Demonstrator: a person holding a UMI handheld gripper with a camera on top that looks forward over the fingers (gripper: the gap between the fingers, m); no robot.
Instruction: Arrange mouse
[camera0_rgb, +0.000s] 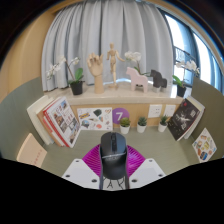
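A black computer mouse (113, 150) sits between my gripper's (113, 166) two fingers, its front pointing away from me. The magenta pads (90, 166) press against both its sides, so the gripper is shut on it. The pale desk surface (150, 145) spreads out beyond and below the mouse. I cannot tell whether the mouse rests on the desk or is held just above it.
Ahead stand a purple ball marked 7 (120, 117), small potted plants (141, 124), cards (95, 117), and leaning books at left (60, 122) and right (184, 120). A shelf behind holds an orchid (75, 78), a wooden hand (97, 70), a mannequin (113, 60) and a pink figure (133, 79).
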